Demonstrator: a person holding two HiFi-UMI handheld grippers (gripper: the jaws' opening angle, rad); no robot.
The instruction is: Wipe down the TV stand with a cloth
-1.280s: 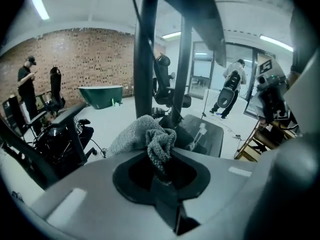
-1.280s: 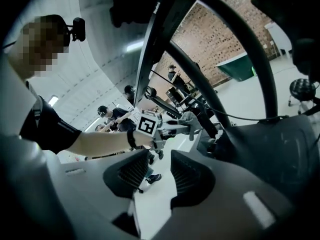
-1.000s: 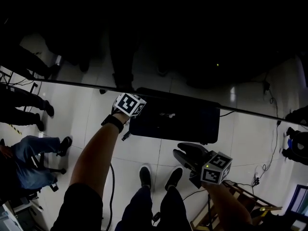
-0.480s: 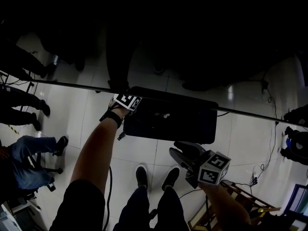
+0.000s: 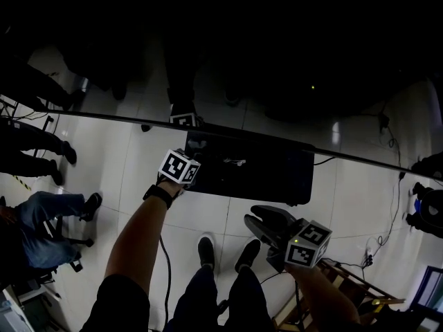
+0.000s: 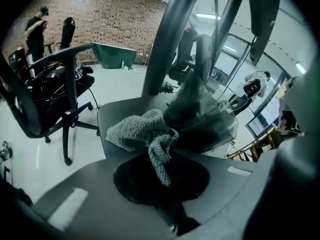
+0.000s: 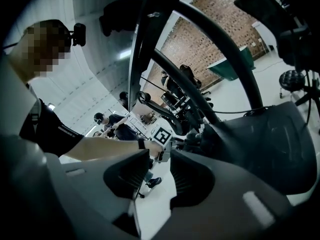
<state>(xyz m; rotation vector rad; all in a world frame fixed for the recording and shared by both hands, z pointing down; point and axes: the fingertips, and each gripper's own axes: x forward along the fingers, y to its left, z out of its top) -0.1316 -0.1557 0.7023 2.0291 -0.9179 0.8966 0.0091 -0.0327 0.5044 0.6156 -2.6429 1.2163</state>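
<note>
Pinching the grey cloth (image 6: 136, 132) is the left gripper (image 6: 161, 160) (jaws tight).

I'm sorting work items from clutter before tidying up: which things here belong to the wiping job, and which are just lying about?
Part of the job:
- grey cloth, pinched in the shut left tongs
- TV stand, its dark base on the floor

Just about:
- office chair
- floor cable
- right tongs, open and empty, not in use

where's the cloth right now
In the left gripper view, the grey cloth is pinched in the shut left hand-held gripper, bunching just ahead of its tips, right of the office chair.
</note>
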